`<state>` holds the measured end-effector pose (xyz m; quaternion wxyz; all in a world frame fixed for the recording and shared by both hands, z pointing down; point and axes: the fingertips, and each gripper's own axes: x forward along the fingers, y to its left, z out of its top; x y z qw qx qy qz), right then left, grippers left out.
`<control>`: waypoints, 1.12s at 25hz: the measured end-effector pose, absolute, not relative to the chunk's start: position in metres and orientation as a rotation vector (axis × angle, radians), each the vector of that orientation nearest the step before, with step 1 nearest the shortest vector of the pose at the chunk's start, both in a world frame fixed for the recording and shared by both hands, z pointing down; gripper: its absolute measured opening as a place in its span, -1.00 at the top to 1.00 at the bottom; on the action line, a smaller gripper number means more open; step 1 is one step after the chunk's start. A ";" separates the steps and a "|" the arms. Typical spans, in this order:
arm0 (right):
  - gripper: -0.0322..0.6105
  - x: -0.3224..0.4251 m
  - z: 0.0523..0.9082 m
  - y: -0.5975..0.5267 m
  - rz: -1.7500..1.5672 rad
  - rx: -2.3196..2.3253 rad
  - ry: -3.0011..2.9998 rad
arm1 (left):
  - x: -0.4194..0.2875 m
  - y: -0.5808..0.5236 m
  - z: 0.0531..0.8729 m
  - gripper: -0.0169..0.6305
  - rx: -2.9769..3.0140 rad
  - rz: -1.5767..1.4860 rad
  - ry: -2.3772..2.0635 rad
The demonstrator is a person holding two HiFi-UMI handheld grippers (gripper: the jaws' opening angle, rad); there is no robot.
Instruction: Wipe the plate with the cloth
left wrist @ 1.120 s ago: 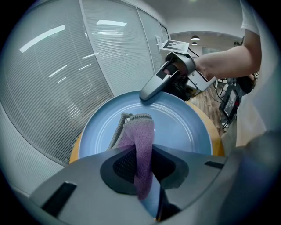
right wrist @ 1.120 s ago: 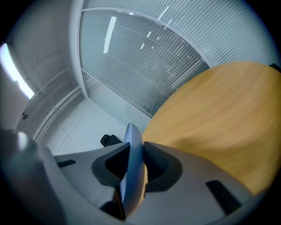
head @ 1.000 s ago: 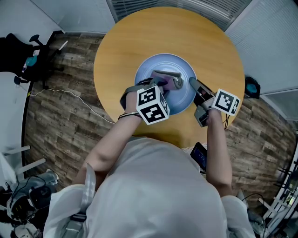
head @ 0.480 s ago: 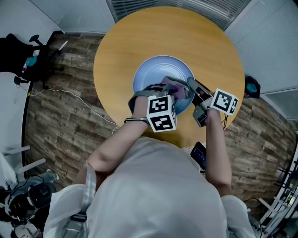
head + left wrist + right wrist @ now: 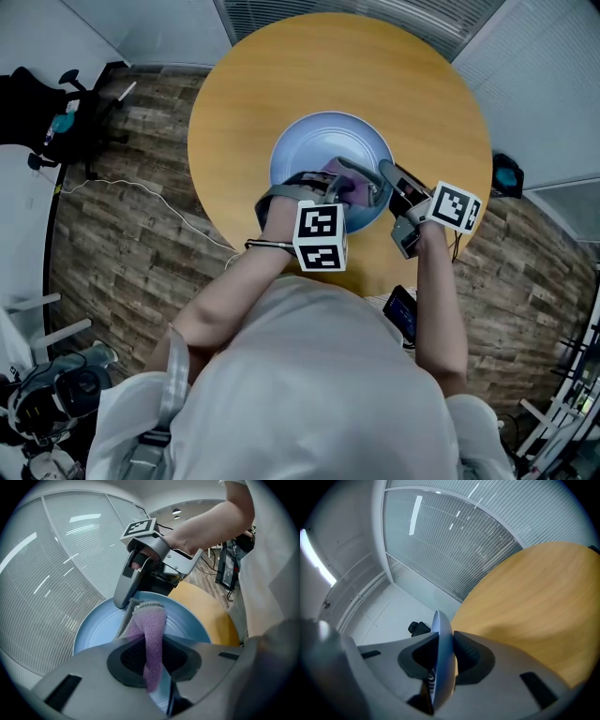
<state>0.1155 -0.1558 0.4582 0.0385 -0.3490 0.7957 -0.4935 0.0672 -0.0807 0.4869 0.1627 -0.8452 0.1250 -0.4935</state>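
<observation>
Person's white shirt fills the bottom of the head view, both forearms reaching up-frame. Left gripper (image 5: 349, 186) sits at frame centre, jaws clamped on a purple cloth (image 5: 339, 183). In the left gripper view the cloth (image 5: 152, 630) runs up from between the pads and drapes onto the light-blue plate (image 5: 93, 630), touching its inner face. Right gripper (image 5: 386, 176), just right of centre, has its jaws closed on the plate's right rim; the right gripper view shows the rim (image 5: 442, 639) edge-on, pinched between both pads. Plate (image 5: 309, 141) sits mid-table, toward the near edge; can't tell if it's lifted. Round wooden table (image 5: 281, 66) fills upper centre. Beyond it, wood-plank floor (image 5: 112, 262) with a white cable (image 5: 141, 192) at left and a black chair (image 5: 37, 112) at upper left.
</observation>
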 end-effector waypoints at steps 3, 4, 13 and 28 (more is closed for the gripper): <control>0.62 0.125 0.462 -0.155 -1.517 -1.135 2.440 | 0.060 -0.084 0.489 0.73 -2.422 -1.412 0.391; 0.62 0.128 0.463 -0.155 -1.517 -1.147 2.440 | 0.057 -0.085 0.490 0.73 -2.424 -1.418 0.401; 0.61 0.120 0.447 -0.157 -1.452 -0.986 2.446 | 0.024 -0.101 0.500 0.73 -2.421 -1.495 0.537; 0.59 0.126 0.441 -0.161 -1.410 -1.008 2.425 | 0.016 -0.103 0.499 0.73 -2.669 -1.484 0.715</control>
